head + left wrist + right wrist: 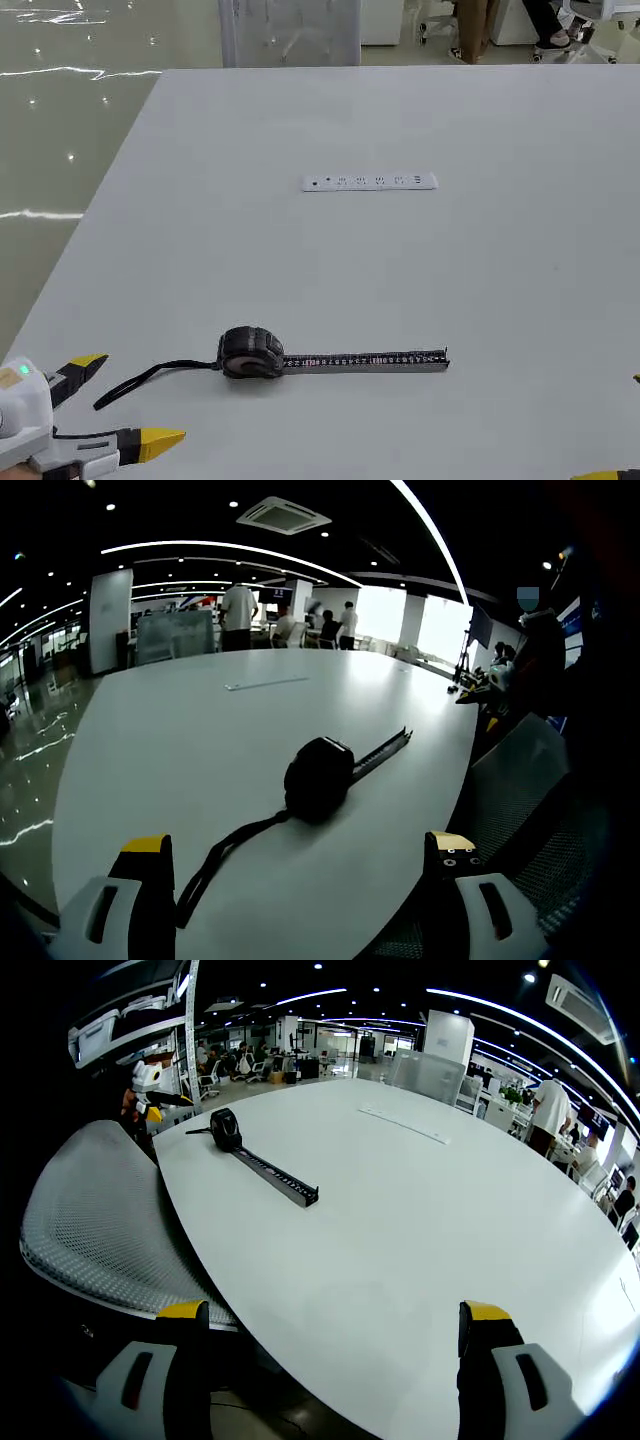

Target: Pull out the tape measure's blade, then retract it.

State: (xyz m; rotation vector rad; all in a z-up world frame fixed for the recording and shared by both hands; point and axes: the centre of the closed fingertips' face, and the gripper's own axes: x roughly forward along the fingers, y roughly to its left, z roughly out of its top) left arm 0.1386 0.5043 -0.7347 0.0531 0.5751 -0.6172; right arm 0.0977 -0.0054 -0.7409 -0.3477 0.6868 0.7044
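Note:
A black tape measure [251, 352] lies on the white table [400, 260], its blade [365, 360] pulled out to the right and its black wrist strap [140, 381] trailing left. In the left gripper view the case [318, 778] sits ahead of my jaws with the blade [382, 749] running away. My left gripper [125, 400] is open at the table's near left corner, a short way from the strap's end. In the right gripper view the tape measure [225, 1128] and blade [278, 1175] lie far off. My right gripper [330, 1325] is open, holding nothing, off the table's near edge.
A white power strip [370, 181] lies flat at mid-table beyond the tape measure. A grey mesh chair [100, 1230] stands beside the table's near edge. People and office chairs are in the background beyond the far edge.

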